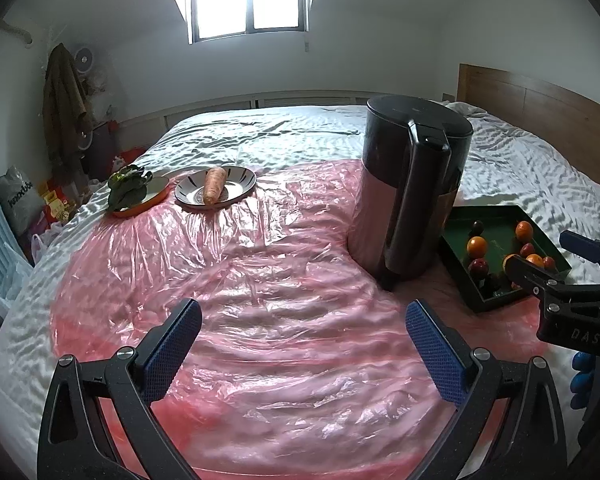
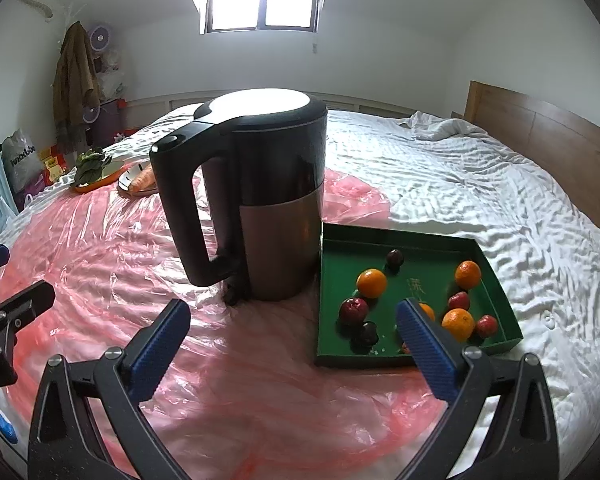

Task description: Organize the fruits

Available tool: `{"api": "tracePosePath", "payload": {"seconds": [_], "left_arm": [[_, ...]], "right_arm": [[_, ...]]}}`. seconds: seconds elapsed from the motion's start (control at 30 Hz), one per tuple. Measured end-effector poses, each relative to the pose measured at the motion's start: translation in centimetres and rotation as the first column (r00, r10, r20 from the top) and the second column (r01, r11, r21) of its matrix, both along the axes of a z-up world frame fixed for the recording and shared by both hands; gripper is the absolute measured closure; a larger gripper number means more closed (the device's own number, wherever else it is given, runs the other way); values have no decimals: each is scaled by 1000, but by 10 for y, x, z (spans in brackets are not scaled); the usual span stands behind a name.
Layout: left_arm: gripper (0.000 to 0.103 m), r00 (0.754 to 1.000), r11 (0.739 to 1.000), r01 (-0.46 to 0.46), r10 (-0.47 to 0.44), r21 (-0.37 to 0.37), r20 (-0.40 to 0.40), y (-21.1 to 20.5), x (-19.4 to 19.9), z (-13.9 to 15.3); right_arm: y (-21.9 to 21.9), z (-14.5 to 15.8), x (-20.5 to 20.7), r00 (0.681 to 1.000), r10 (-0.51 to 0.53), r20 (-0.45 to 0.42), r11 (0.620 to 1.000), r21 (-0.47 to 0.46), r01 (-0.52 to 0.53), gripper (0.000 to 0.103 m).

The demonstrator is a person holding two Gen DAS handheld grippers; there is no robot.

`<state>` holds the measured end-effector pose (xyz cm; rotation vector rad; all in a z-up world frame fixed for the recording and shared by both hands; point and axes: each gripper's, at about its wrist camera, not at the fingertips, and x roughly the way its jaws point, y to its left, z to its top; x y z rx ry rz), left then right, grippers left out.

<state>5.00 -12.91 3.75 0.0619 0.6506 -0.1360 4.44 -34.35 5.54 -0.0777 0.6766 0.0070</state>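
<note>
A green tray (image 2: 340,236) (image 1: 496,212) lies on the bed at the right and holds several oranges (image 2: 371,283) (image 1: 477,245) and small red and dark fruits (image 2: 353,310) (image 1: 478,267). My right gripper (image 2: 294,322) (image 1: 548,250) is open just short of the tray's near edge, its right finger overlapping the fruit in view. My left gripper (image 1: 302,326) is open over the pink plastic sheet (image 1: 260,280), with nothing between its fingers. In the right wrist view its fingers (image 2: 20,304) show at the left edge.
A tall black and brown kettle (image 2: 256,196) (image 1: 412,188) stands left of the tray. Far left, a patterned plate (image 1: 236,178) holds a carrot (image 1: 214,184), and an orange-rimmed dish (image 1: 156,196) holds leafy greens (image 1: 128,186). White bedsheet and a wooden headboard (image 2: 540,136) lie beyond.
</note>
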Motion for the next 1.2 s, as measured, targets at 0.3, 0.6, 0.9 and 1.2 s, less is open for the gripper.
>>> {"api": "tracePosePath", "payload": {"seconds": [0.3, 0.6, 0.9, 1.2], "left_arm": [[3, 1000, 1000, -6, 6, 1, -2, -1, 0, -1], [3, 1000, 1000, -8, 8, 6, -1, -1, 1, -1], [3, 1000, 1000, -9, 9, 3, -3, -1, 1, -2], [3, 1000, 1000, -3, 3, 2, -3, -1, 1, -2]], "right_arm": [[-5, -4, 0, 1000, -10, -8, 1000, 17, 11, 0], [-8, -7, -3, 1000, -20, -14, 1000, 23, 20, 0], [-8, -8, -4, 1000, -21, -16, 999, 25, 21, 0], [-8, -10, -6, 999, -25, -20, 999, 26, 26, 0]]}}
